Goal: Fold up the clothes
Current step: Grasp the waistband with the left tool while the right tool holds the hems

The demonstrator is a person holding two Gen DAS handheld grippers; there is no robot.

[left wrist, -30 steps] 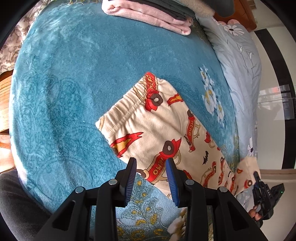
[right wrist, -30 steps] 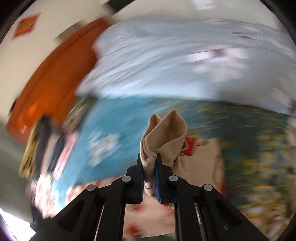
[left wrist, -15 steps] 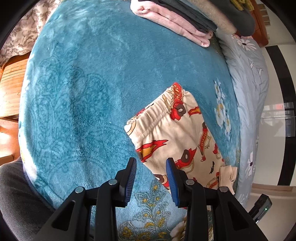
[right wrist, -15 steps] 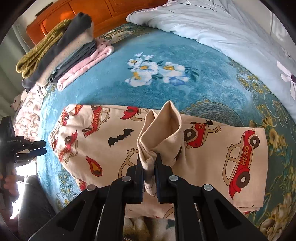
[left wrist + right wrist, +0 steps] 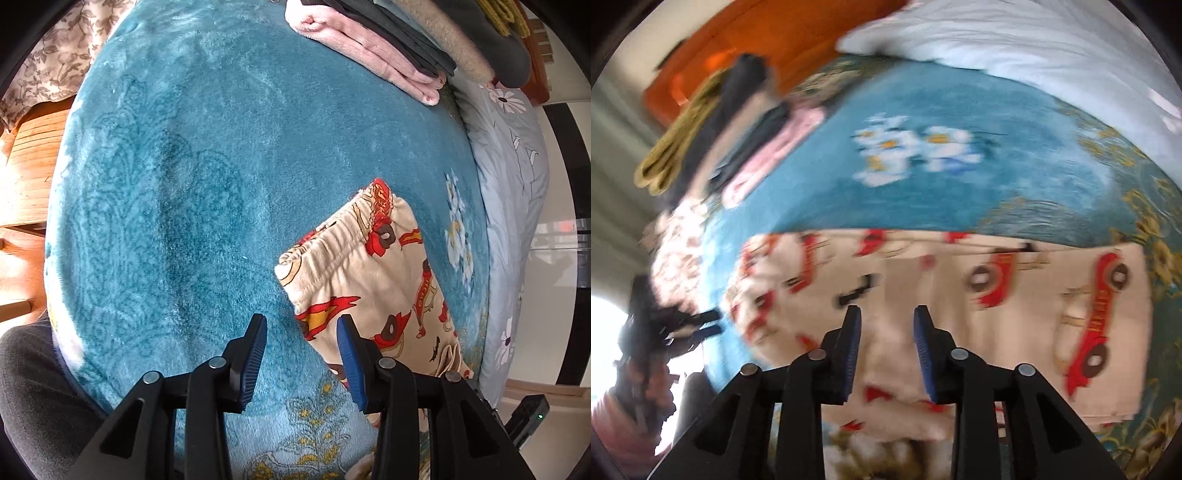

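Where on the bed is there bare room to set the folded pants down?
Free: the wide teal blanket between the car-print pants and the folded stack, toward the floral bed edge. Crowded: the far end with the stack, and the side by the pale duvet.

a teal plush blanket (image 5: 207, 155) w/ white flower prints covers the bed, and a pale blue-grey floral duvet (image 5: 513, 173) lies along its far side, next to an orange wood headboard (image 5: 746, 48) that shows blurred in the right wrist view. left of the bed there's a brown floral sheet (image 5: 55, 55) hanging over wooden furniture (image 5: 26, 177) lit by bright sun. past the duvet is a pale wall w/ a black vertical strip (image 5: 576, 229); strong daylight glares at the lower left of the right wrist view.
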